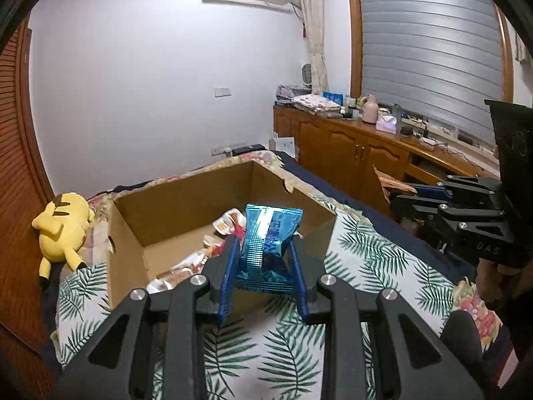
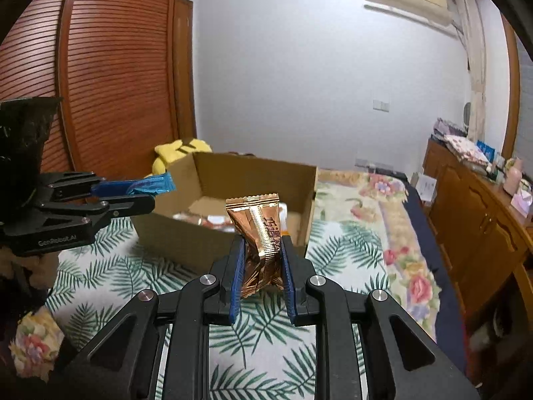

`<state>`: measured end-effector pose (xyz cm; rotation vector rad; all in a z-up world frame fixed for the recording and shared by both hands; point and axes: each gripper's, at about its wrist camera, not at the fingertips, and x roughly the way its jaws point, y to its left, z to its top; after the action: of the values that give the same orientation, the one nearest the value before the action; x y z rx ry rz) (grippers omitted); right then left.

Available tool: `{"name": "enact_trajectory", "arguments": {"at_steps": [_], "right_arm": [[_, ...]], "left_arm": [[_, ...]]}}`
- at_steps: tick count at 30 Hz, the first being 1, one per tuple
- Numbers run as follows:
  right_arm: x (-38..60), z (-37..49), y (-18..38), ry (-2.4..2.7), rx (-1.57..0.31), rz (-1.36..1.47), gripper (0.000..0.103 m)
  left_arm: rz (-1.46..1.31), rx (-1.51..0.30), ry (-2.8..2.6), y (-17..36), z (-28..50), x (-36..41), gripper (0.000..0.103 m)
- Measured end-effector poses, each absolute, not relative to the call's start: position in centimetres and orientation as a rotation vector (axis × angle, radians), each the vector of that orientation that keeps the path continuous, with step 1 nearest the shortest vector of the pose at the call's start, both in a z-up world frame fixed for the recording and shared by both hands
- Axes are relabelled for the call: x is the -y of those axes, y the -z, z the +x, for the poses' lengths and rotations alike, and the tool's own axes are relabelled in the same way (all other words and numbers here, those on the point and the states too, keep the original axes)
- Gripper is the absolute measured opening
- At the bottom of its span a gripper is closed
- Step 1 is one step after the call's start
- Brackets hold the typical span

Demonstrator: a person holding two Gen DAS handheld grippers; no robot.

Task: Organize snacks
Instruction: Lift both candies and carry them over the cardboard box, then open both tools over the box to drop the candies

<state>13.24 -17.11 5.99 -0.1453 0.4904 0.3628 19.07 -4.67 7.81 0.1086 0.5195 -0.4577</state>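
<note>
With the left gripper (image 1: 263, 260) clamping a blue packet (image 1: 269, 236) and the right gripper (image 2: 261, 260) a gold packet (image 2: 261, 233), carry both past the cardboard box's (image 2: 173, 230) near rim, seemingly short of it, before releasing.

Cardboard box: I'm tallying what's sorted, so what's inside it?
Inside the cardboard box lie a few orange-and-white snack packets. The held blue packet and the near wall hide the rest.

A bed covered by a palm-leaf and floral printed quilt (image 2: 349, 233) is occupied by an open brown cardboard box (image 2: 173, 230) and, at its far left, a yellow plush toy (image 1: 61, 230).
</note>
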Motion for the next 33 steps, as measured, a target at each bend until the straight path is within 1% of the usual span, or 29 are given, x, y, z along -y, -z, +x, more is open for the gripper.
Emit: {"name": "enact_trajectory", "arguments": {"at_steps": [10, 17, 24, 33], "right_arm": [[15.8, 15.8, -8.0, -0.401, -0.437, -0.162, 0.019], [14.7, 18.6, -8.2, -0.445, -0.418, -0.169, 0.019], [14.0, 21.8, -6.0, -0.476, -0.454, -0.175, 0.019], [13.0, 25.4, -2.3, -0.477, -0.543, -0.159, 0.019]], "left_arm": [[0.074, -0.483, 0.391, -8.8, 22.0, 3.2, 0.028], [0.016, -0.529, 0.334, -6.5, 25.5, 2.3, 0.028], [0.003, -0.579, 0.282, -3.6, 28.2, 1.9, 0.028], [0.008, -0.634, 0.253, -1.3, 30.3, 2.1, 0.028]]}}
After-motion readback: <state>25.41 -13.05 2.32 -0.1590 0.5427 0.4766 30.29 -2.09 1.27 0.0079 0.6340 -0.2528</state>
